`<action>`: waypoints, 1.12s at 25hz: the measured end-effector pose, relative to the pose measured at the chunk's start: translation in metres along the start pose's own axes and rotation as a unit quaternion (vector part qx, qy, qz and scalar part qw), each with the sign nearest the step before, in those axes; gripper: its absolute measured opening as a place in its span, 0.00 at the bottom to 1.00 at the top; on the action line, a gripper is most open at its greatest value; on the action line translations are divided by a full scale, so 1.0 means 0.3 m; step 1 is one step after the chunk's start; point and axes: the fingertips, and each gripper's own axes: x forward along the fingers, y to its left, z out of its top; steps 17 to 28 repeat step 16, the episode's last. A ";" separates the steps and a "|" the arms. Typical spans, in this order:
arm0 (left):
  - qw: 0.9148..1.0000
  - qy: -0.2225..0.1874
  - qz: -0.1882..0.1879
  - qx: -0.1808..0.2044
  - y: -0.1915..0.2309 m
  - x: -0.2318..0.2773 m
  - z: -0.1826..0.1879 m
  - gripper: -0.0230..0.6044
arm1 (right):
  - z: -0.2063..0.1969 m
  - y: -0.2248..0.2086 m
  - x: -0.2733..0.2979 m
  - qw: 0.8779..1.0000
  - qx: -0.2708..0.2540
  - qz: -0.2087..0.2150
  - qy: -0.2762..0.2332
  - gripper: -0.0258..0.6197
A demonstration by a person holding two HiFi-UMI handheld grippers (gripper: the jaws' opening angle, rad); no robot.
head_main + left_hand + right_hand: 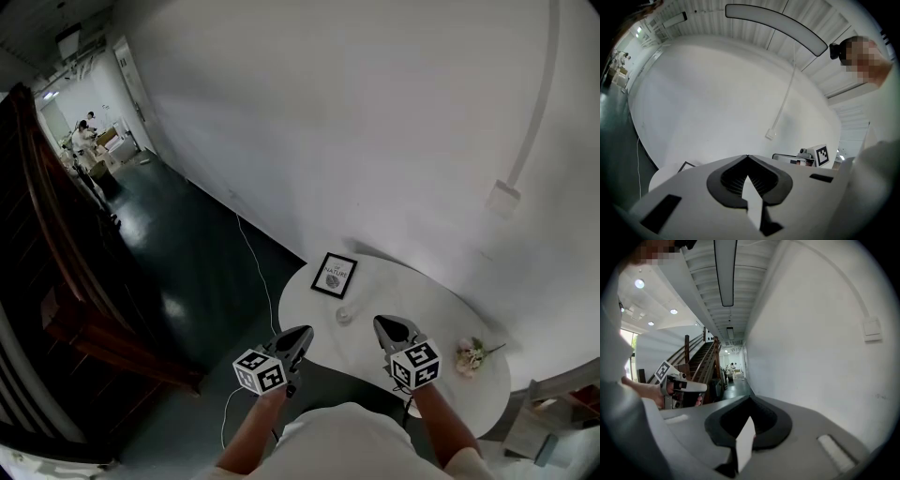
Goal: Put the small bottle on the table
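Over the round white surface (412,291), the left tongs (304,332) and right tongs (381,322) hung clenched and empty. The small bottle (344,315) stood on the surface near a framed print (335,275), its contents too small to tell. Flowers (472,355) lay well apart.

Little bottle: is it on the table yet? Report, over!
Left gripper and right gripper shut, empty. Small clear bottle on white oval table. Nothing blocking.
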 end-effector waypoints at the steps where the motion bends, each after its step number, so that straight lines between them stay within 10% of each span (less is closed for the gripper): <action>1: 1.000 -0.001 0.000 0.001 0.001 0.001 0.002 0.05 | 0.003 0.001 0.003 1.000 -0.001 0.000 0.000 0.06; 28: 1.000 -0.005 -0.008 0.002 0.010 0.009 0.017 0.05 | 0.010 0.012 0.024 1.000 -0.004 -0.001 0.007 0.06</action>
